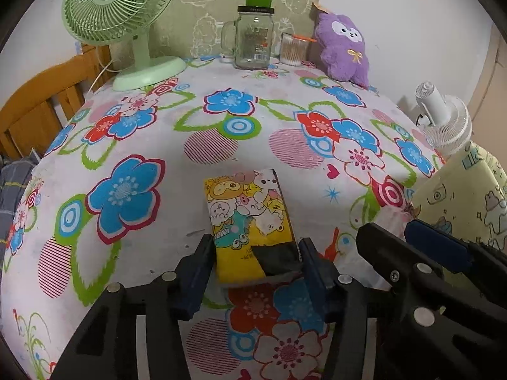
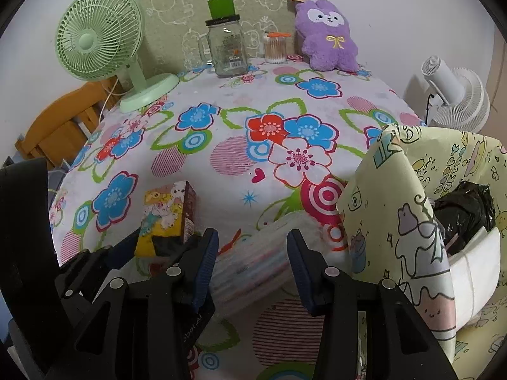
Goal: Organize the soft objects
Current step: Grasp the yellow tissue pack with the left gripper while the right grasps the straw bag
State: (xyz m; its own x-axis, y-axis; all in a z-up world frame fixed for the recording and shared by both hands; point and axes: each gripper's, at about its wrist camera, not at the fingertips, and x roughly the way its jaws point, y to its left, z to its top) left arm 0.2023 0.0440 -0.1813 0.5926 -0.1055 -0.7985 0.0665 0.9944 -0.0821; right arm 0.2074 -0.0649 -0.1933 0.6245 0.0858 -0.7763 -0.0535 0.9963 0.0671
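Left gripper (image 1: 255, 247) pinching the cartoon tissue pack (image 1: 250, 218) near the table's (image 1: 152, 133) front edge. Right gripper (image 2: 253, 250) pinching the striped soft pack (image 2: 256, 262) beside the fabric bin (image 2: 396, 196).

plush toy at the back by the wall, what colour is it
Purple, with a white face patch and a small gold bow; the plush toy shows best in the right wrist view.

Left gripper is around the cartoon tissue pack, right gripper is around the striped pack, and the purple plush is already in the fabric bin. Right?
Not quite. The purple plush sits at the table's far edge beside the cotton swab jar, not in the fabric bin, as the right wrist view shows. The rest stands.
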